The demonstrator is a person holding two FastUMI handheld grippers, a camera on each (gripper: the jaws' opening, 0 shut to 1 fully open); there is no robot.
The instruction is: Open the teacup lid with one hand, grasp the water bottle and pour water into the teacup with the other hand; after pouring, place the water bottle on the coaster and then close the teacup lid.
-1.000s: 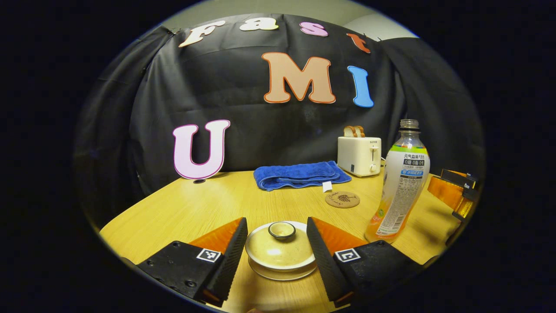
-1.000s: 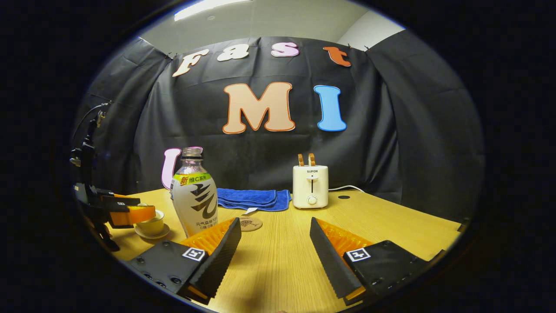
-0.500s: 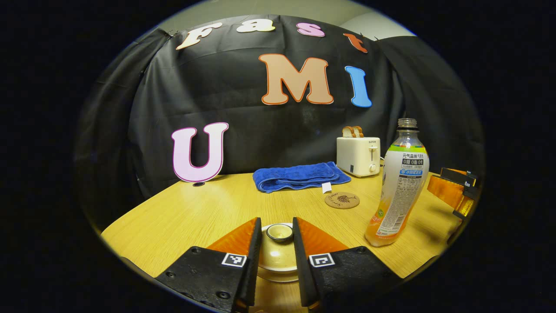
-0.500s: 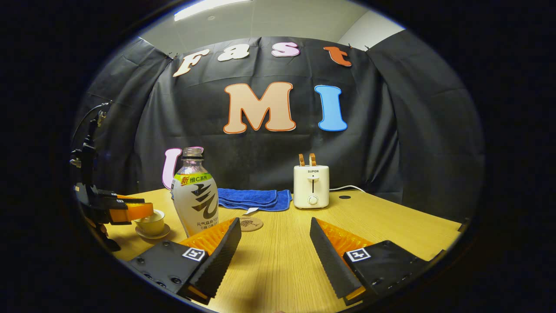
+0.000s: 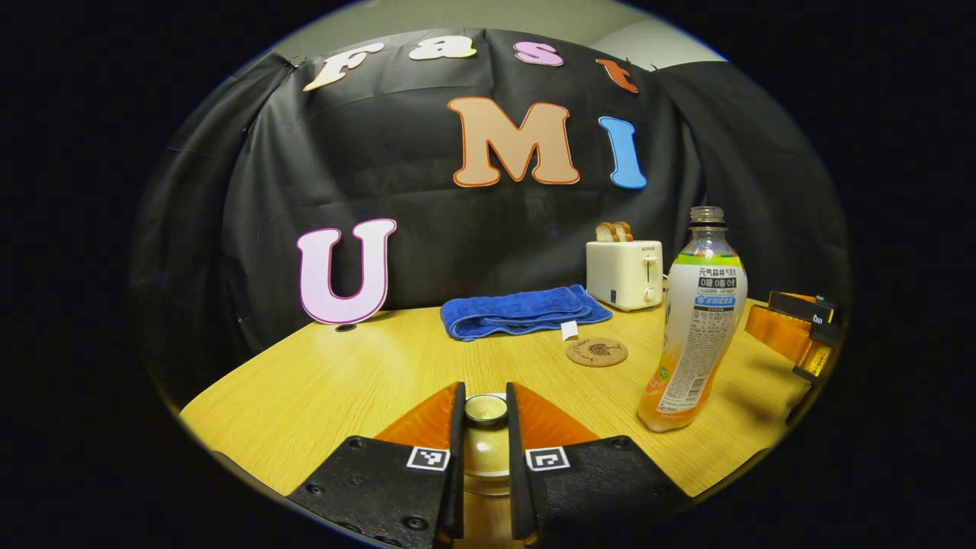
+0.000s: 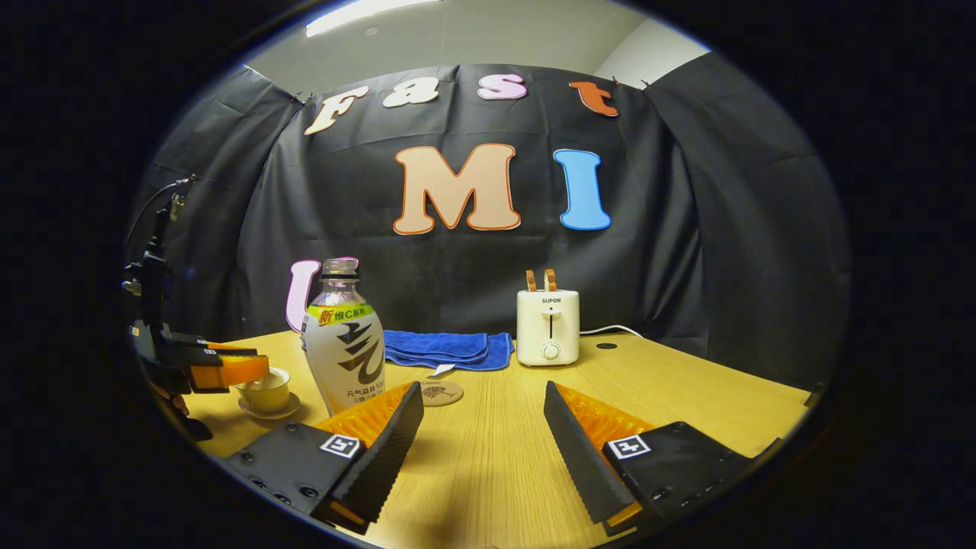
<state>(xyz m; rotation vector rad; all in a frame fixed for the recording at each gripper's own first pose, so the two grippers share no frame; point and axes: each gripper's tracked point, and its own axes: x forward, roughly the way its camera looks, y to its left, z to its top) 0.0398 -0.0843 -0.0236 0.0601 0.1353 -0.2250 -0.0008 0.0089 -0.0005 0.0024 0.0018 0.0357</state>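
Left gripper view: left gripper (image 5: 485, 450) pinches knob of beige ceramic teacup lid (image 5: 486, 409); clear plastic water bottle (image 5: 698, 320) stands right of it, round cork coaster (image 5: 597, 352), blue folded towel (image 5: 524, 310), cream toaster (image 5: 625, 264) behind. Cup body mostly hidden by fingers. Right gripper (image 6: 483, 450) spread wide over wooden table (image 6: 488, 457), right of bottle.

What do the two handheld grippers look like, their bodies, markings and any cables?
The left gripper has black bolted finger mounts, each carrying a small square black-and-white coded tag, and ridged inner faces. The right gripper has the same tagged black mounts, with saw-toothed inner faces. In the right gripper view, the left gripper has a dark upright frame with a thin cable looping off its top.
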